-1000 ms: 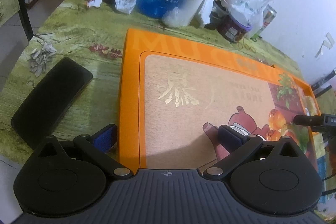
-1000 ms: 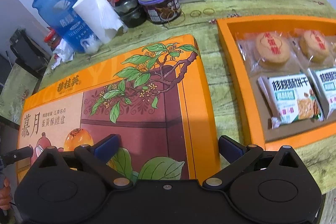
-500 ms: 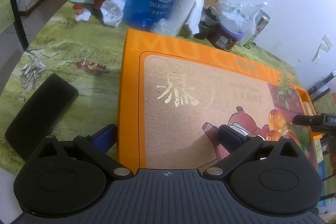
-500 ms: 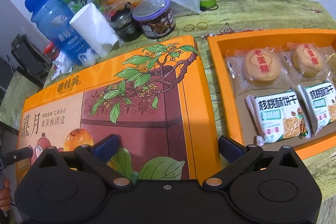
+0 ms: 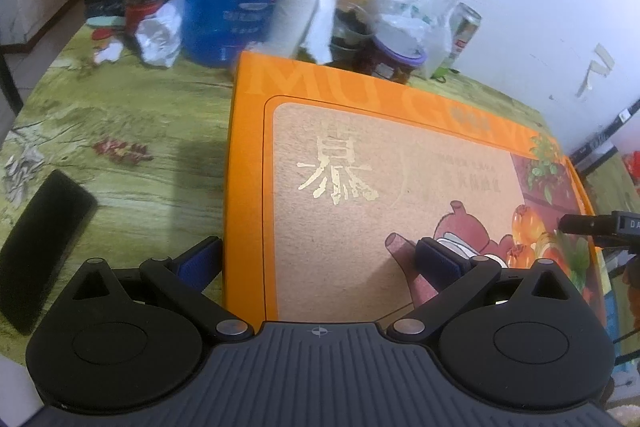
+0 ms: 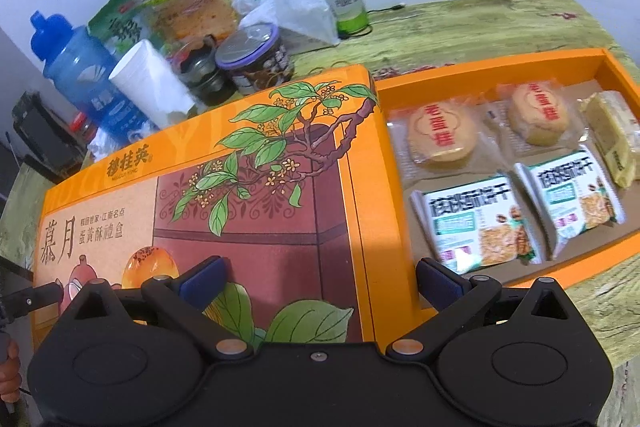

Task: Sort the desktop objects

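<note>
You hold the orange lid [image 5: 400, 195] by its two short ends. Your left gripper [image 5: 318, 261] straddles the lid's left edge, low in the left wrist view, jaws spread wide, one blue pad outside the rim and one over the printed top. Your right gripper [image 6: 320, 279] does the same at the opposite edge, bottom centre of the right wrist view, equally spread. Whether either pad presses the card I cannot tell. A grip at both ends suits a wide, shallow lid, keeping it level. The open tray [image 6: 608, 247] with wrapped pastries [image 6: 440, 137] lies right of the lid, likely its destination. A black phone [image 5: 36, 247] sits lower left.
</note>
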`<state>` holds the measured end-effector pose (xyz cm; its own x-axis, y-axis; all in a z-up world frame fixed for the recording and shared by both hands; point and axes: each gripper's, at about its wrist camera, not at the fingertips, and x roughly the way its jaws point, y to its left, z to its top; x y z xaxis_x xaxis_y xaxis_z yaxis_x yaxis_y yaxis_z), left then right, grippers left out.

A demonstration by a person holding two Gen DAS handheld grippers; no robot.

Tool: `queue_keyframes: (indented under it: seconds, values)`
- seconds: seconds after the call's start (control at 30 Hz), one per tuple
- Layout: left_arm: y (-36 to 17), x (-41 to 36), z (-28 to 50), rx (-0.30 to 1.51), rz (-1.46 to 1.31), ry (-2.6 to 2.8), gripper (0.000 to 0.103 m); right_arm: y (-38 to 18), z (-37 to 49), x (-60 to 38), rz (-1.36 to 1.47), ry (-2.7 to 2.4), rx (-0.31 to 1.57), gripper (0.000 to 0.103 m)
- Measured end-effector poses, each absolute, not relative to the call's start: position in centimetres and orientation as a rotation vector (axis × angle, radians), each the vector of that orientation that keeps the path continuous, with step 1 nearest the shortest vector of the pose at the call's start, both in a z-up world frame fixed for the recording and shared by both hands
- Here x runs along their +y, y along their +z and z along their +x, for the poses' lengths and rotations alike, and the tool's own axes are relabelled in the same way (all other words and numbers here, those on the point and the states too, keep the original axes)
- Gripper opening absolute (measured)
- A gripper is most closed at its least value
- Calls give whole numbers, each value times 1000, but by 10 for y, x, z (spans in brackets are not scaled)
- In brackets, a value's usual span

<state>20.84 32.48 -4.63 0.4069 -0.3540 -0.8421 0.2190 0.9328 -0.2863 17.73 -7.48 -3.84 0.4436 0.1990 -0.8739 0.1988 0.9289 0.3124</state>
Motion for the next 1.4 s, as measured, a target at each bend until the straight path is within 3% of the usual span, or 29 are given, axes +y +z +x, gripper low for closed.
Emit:
queue_keyframes:
  seconds: [1.4]
  values:
    - [-47, 168, 187, 1120, -64, -438, 102, -37, 128, -222, 462, -77, 1071, 102]
